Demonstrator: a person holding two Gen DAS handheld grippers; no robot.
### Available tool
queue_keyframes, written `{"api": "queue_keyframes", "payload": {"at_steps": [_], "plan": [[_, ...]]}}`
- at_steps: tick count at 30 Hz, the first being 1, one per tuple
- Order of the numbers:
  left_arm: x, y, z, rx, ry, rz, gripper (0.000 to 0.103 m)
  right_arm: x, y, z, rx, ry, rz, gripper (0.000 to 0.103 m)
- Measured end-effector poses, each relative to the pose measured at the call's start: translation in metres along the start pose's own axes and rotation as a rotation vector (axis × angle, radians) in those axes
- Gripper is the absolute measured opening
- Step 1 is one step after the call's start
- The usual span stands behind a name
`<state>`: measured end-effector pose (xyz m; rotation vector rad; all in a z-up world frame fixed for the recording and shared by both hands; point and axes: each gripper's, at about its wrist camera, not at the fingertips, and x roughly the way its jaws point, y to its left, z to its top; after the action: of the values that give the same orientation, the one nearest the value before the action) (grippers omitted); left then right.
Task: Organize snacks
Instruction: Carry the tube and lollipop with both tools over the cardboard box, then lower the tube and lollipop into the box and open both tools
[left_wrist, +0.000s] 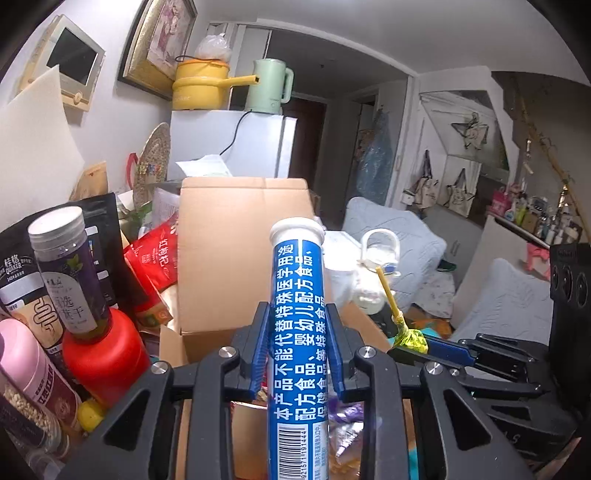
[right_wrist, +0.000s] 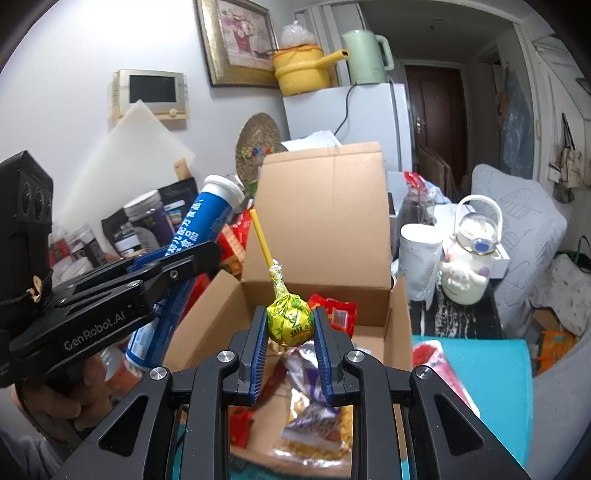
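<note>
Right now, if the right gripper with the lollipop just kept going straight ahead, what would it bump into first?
Probably the upright back flap of the cardboard box. The right gripper holds the lollipop above the open box, pointing at that flap; depth is hard to judge.

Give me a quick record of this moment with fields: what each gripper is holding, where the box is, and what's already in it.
left gripper: shut on the blue tube, white cap pointing up
right gripper: shut on the lollipop, yellow stick pointing up
cardboard box: open, below and ahead of both grippers, back flap upright
box contents: red packets and a purple wrapper
left of box: red bottle, jars and pouches
</note>
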<state>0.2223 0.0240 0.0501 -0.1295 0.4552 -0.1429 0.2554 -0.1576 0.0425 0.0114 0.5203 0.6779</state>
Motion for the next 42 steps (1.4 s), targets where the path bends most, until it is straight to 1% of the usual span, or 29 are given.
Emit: {"api": "queue_keyframes", "payload": {"at_steps": [4,6,8,13,16,18,21,25,29,31,36,37,40,42], "plan": [[0.027,0.009,-0.005,-0.012,0.061,0.007,0.028,0.021,-0.010,-0.001,0.033,0.029,0.001,0.024],[0.038,0.011,-0.009,-0.015,0.091,0.024,0.028,0.029,-0.016,-0.006,0.066,0.025,0.010,0.024],[0.049,0.012,-0.013,-0.008,0.121,0.028,0.028,0.044,-0.021,-0.008,0.086,0.064,0.006,0.024],[0.074,0.012,-0.022,0.022,0.187,0.040,0.028,0.069,-0.032,-0.017,0.094,0.120,-0.004,0.024],[0.091,0.015,-0.030,0.021,0.250,0.029,0.028,0.084,-0.042,-0.023,0.114,0.167,-0.014,0.024],[0.100,0.018,-0.035,0.000,0.291,0.011,0.028,0.090,-0.045,-0.027,0.125,0.189,-0.018,0.024],[0.110,0.018,-0.041,0.000,0.339,0.012,0.028,0.097,-0.047,-0.033,0.134,0.215,-0.017,0.024],[0.122,0.020,-0.049,0.002,0.381,0.043,0.028,0.101,-0.049,-0.040,0.149,0.250,-0.015,0.024],[0.132,0.028,-0.055,-0.013,0.437,0.063,0.028,0.101,-0.047,-0.041,0.142,0.258,-0.020,0.024],[0.131,0.030,-0.056,-0.022,0.442,0.066,0.028,0.103,-0.045,-0.041,0.145,0.267,-0.012,0.024],[0.132,0.021,-0.057,0.030,0.455,0.104,0.028,0.106,-0.047,-0.041,0.170,0.282,-0.024,0.026],[0.133,0.020,-0.058,0.039,0.461,0.113,0.028,0.106,-0.048,-0.041,0.174,0.283,-0.027,0.028],[0.137,0.019,-0.058,0.050,0.479,0.138,0.028,0.107,-0.047,-0.041,0.167,0.290,-0.022,0.031],[0.138,0.019,-0.058,0.050,0.481,0.142,0.028,0.106,-0.045,-0.041,0.161,0.292,-0.018,0.035]]}}
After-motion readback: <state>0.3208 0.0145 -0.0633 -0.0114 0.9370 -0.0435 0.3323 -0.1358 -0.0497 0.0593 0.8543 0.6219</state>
